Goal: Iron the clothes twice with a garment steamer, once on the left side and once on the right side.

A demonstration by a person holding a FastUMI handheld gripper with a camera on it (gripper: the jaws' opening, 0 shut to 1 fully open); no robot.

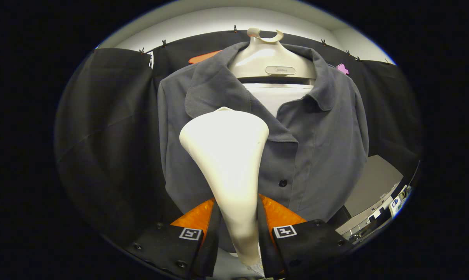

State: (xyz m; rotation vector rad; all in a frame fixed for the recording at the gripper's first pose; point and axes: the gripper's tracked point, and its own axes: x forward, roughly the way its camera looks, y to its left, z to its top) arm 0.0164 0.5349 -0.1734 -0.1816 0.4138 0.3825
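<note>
Black cloth (106,136) hangs across the far side of the booth, clipped along its top edge under a pale ceiling. In front of it, filling the middle of the scene, a grey shirt (320,144) hangs on a cream hanger (269,58) whose hook curls up above the collar. The shirt's collar lies open, showing a white panel (277,97) behind the neckline, and a dark button (283,182) sits on the placket low down, just right of the steamer. To the far right, beyond the shirt's hem, a grey surface (374,182) and some office clutter show past the cloth.

Nearer, the garment steamer (228,163) stands upright, cream-white, its wide head spread against the shirt's left front just below the lapel, the neck narrowing as it runs down toward the tool.

The gripper (238,229) is closed in tight on that narrow neck: both fingers (207,229) press against it from either side, with no gap visible between them and the handle. Each finger block carries a small square marker (190,233) on its near face.
</note>
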